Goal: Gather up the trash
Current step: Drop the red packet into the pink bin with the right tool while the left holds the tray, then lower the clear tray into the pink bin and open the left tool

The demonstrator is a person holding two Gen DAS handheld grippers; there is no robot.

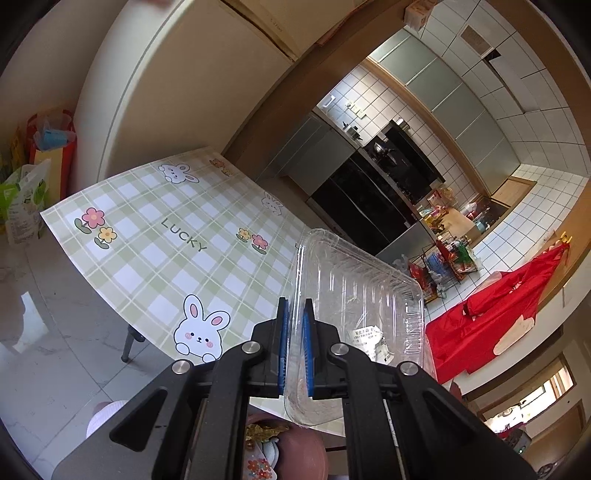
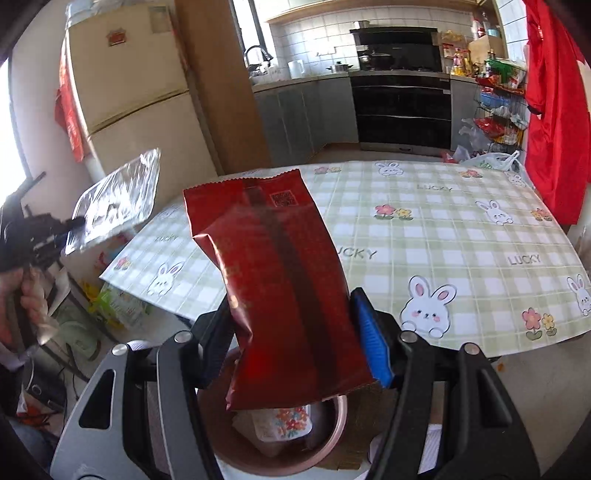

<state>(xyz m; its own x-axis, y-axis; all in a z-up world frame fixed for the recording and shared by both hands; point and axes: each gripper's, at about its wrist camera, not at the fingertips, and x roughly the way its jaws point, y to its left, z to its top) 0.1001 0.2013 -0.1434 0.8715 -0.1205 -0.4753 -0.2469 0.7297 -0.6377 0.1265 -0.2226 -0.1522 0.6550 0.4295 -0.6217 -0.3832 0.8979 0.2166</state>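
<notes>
Beige fridge (image 2: pixel 125 92); tiled kitchen wall (image 2: pixel 314 33); marble floor (image 1: pixel 55 332); daylit.

Basin (image 2: pixel 325 443) below the table (image 2: pixel 443 236) edge

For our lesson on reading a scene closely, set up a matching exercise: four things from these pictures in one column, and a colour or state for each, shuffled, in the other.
1. plastic tray
2. snack bag
3. bin
4. tablecloth

A. green checks with rabbits
B. red, between the right gripper's fingers
C. clear, pinched by the left gripper
D. brownish, below the grippers

Pairs: 1-C, 2-B, 3-D, 4-A
</notes>
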